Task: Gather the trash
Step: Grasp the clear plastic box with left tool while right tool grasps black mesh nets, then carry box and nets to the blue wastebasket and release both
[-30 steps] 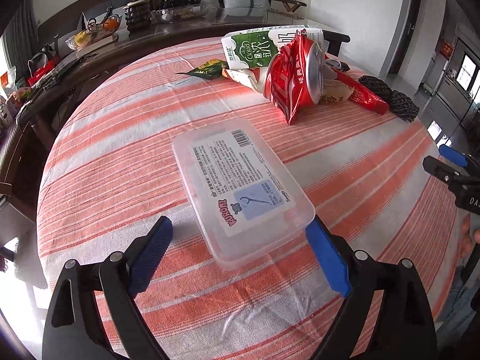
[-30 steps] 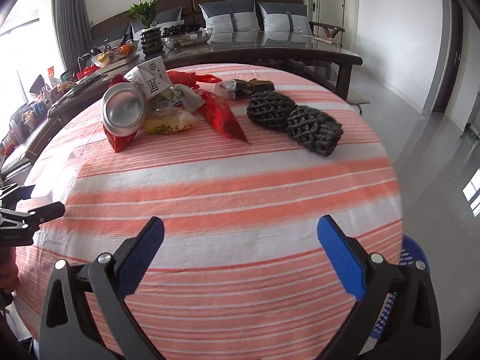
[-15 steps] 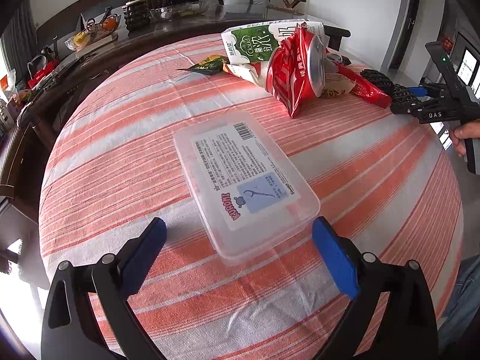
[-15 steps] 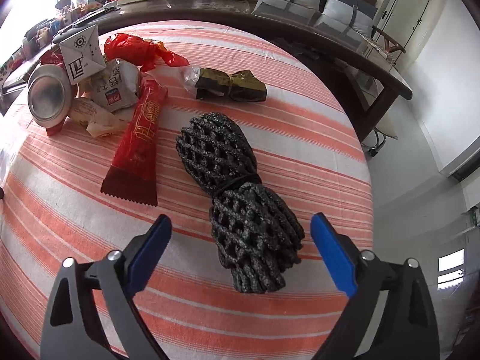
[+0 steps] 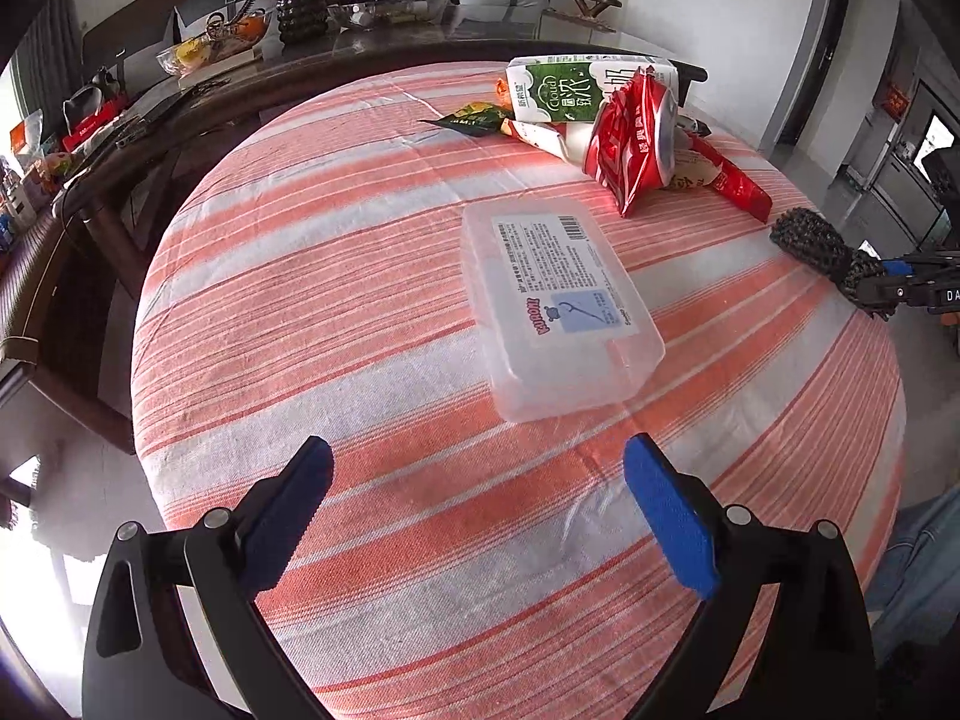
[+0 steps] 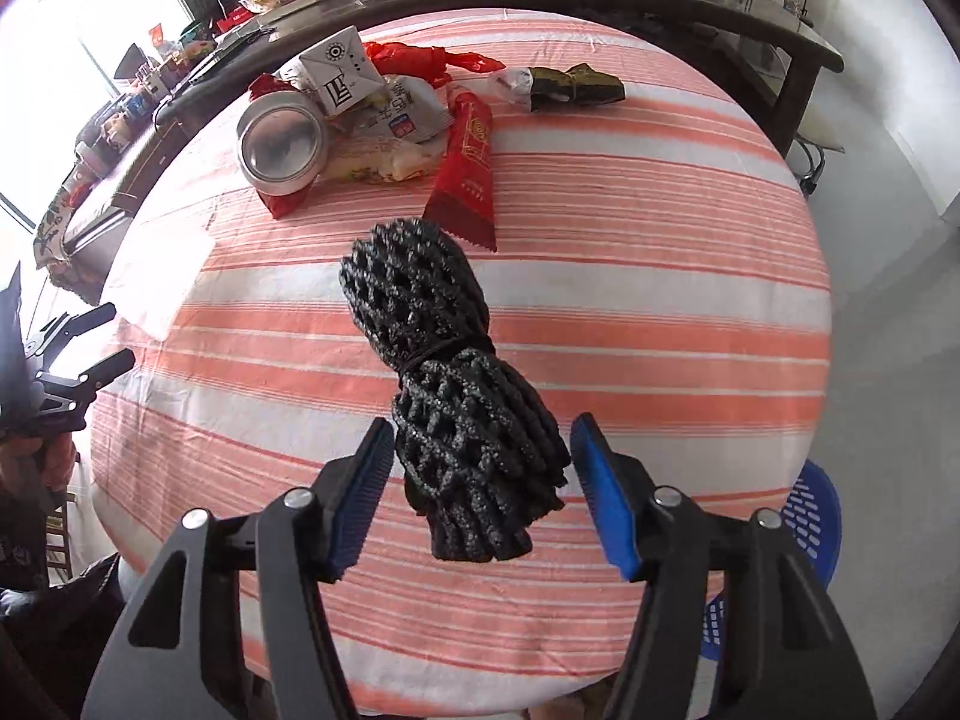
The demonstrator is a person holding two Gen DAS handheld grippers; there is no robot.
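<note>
Right gripper straddles the black net bundle; left gripper hovers wide before the plastic box.

The right gripper (image 6: 480, 480) has its blue fingers (image 6: 603, 507) set at a medium gap on either side of the near end of the net bundle (image 6: 462, 396), the left pad almost touching it and the right one apart; whether the bundle is gripped I cannot tell. The bundle lies on the striped desk (image 6: 660, 312), just this side of a red wrapper (image 6: 468, 171), with a can (image 6: 282, 147), a carton (image 6: 342, 78) and other wrappers farther back. The left gripper (image 5: 480, 516) is spread wide and holds nothing, above the cloth short of the clear box (image 5: 555, 300). A blue basket (image 6: 798, 546) shows below the desk edge.
</note>
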